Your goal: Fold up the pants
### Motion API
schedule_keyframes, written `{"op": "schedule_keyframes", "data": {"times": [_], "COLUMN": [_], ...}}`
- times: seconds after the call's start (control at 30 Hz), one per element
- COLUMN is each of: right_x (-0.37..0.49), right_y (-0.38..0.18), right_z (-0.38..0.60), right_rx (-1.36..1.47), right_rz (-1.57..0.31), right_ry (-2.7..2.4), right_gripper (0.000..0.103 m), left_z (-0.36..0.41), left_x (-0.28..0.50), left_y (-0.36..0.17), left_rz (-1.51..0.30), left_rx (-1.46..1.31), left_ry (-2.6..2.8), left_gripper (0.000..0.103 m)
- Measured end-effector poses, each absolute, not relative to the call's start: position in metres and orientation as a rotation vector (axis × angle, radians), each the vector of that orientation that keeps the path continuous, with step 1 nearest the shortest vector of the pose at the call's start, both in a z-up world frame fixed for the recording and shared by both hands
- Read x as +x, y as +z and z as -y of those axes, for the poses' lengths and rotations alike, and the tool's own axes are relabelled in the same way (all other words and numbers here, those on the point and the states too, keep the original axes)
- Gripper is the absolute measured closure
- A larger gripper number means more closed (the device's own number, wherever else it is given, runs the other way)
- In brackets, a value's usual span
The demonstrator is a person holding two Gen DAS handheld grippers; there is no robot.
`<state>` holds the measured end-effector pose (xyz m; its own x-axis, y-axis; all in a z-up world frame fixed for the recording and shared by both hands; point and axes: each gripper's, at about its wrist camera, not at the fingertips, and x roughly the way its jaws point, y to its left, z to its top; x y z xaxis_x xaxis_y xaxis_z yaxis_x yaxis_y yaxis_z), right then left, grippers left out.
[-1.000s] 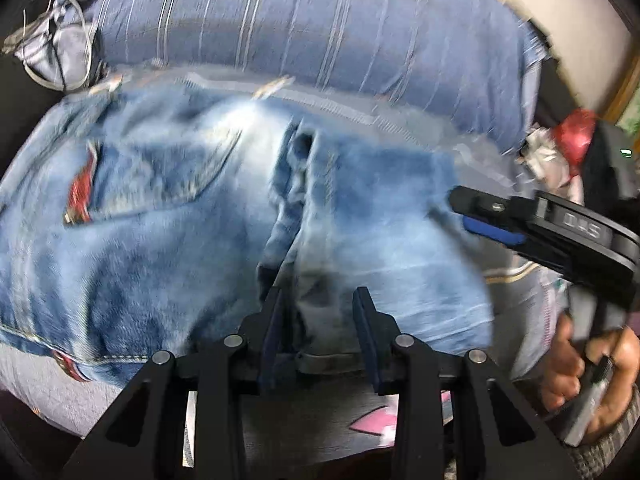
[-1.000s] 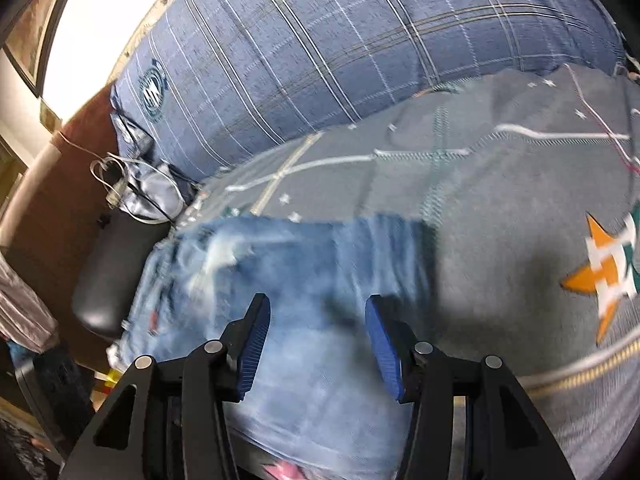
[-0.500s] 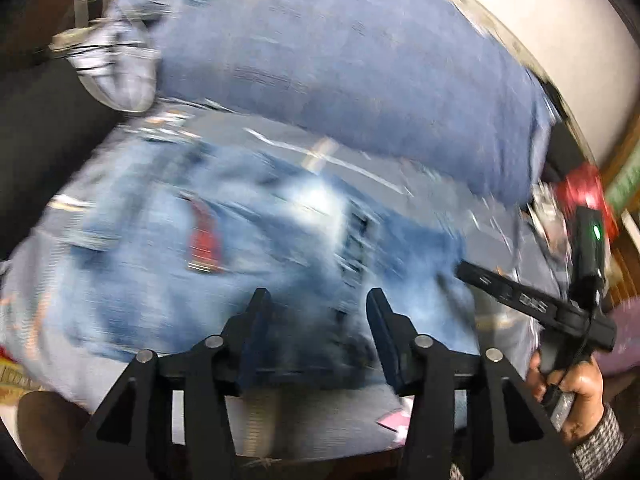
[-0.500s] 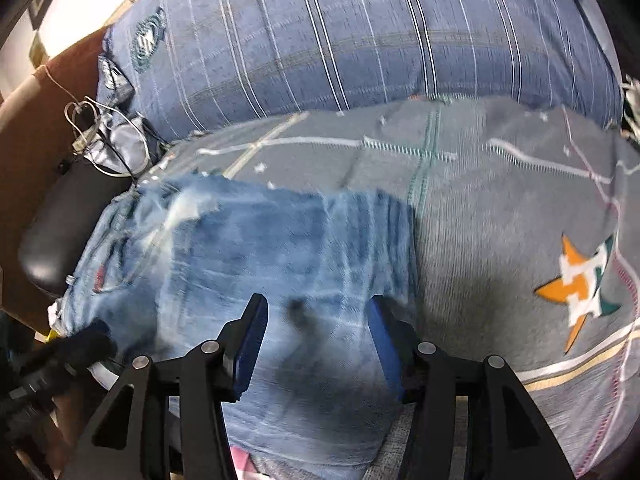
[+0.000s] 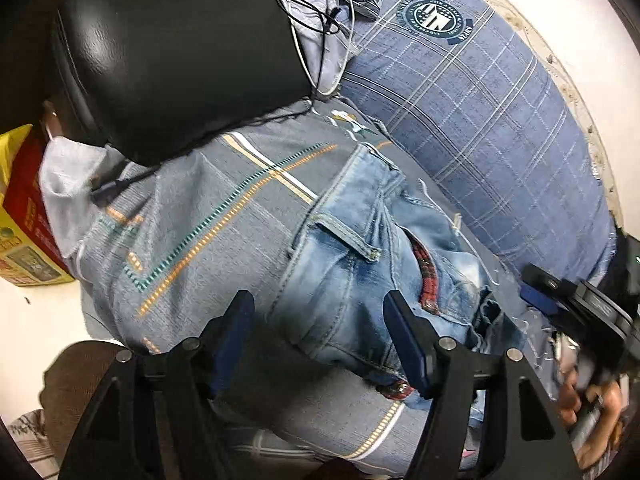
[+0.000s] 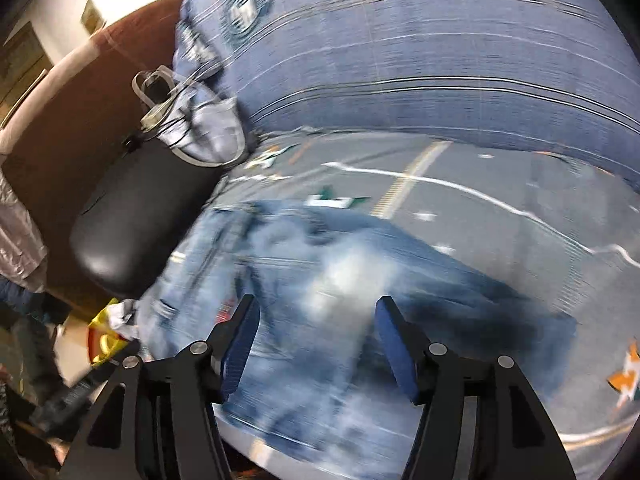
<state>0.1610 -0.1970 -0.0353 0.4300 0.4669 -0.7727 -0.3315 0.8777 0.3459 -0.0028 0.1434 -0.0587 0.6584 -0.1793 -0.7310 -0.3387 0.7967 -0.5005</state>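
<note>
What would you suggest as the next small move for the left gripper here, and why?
Probably bring the left gripper down to nip the waistband edge of the jeans. Its jaws stand open and hold nothing, with the denim lying bunched between them on the grey bedspread. The right gripper is also open above the cloth, though its view is blurred.

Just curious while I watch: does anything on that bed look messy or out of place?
The jeans lie bunched rather than flat, plaid lining showing at the pocket. A tangle of cables sits beside the pillow.
</note>
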Motion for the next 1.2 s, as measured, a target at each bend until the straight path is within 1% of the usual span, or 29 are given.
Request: {"op": "schedule_keyframes", "data": {"times": [0.1,0.17,0.27,0.33,0.43,0.53,0.63,0.67,0.7,0.73,0.8,0.87,0.9,1.03,1.13,1.17,1.2], "right_x": [0.179,0.192,0.217,0.235,0.259,0.271,0.271,0.268,0.264,0.26,0.258,0.271,0.279,0.299,0.293,0.29,0.285], "right_y": [-0.045,-0.057,-0.07,-0.074,-0.084,-0.101,-0.117,-0.12,-0.122,-0.122,-0.113,-0.103,-0.098,-0.087,-0.079,-0.078,-0.076], "right_z": [0.191,0.199,0.211,0.215,0.213,0.202,0.191,0.186,0.181,0.175,0.169,0.174,0.179,0.192,0.201,0.201,0.2], "right_rx": [0.102,0.099,0.094,0.106,0.153,0.161,0.087,0.056,0.012,-0.062,-0.143,-0.108,-0.085,-0.068,0.049,0.08,0.098], "right_rz": [-1.029,-1.062,-1.084,-1.09,-1.118,-1.185,-1.231,-1.246,-1.255,-1.25,-1.201,-1.162,-1.137,-1.099,-1.15,-1.167,-1.176], "right_ry": [0.442,0.392,0.342,0.334,0.355,0.411,0.429,0.438,0.442,0.44,0.412,0.365,0.333,0.263,0.381,0.414,0.445], "right_gripper": [0.037,0.037,0.037,0.037,0.039,0.039,0.04,0.044,0.077,0.091,0.095,0.098,0.103,0.102,0.1,0.098,0.089], "left_z": [-0.124,-0.095,-0.05,-0.016,0.013,0.032,0.041,0.043,0.045,0.048,0.052,0.056,0.056,0.055,0.051,0.051,0.052], "left_x": [-0.001,0.007,0.02,0.032,0.042,0.034,0.03,0.03,0.028,0.026,0.024,0.022,0.022,0.02,0.021,0.022,0.021], "left_y": [-0.049,-0.04,-0.04,-0.051,-0.08,-0.087,-0.096,-0.098,-0.1,-0.102,-0.105,-0.108,-0.109,-0.107,-0.106,-0.105,-0.105], "left_rz": [-0.833,-0.814,-0.802,-0.823,-0.891,-0.833,-0.808,-0.8,-0.787,-0.776,-0.763,-0.758,-0.759,-0.749,-0.747,-0.747,-0.747], "left_rx": [-0.612,-0.539,-0.444,-0.341,-0.221,-0.067,0.0,0.018,0.04,0.06,0.087,0.101,0.1,0.087,0.055,0.051,0.053], "left_ry": [0.035,-0.055,-0.176,-0.214,-0.204,-0.182,-0.166,-0.162,-0.157,-0.15,-0.139,-0.138,-0.136,-0.144,-0.16,-0.162,-0.164], "left_gripper": [0.037,0.037,0.037,0.037,0.037,0.037,0.037,0.037,0.037,0.037,0.037,0.037,0.037,0.037,0.037,0.037,0.037]}}
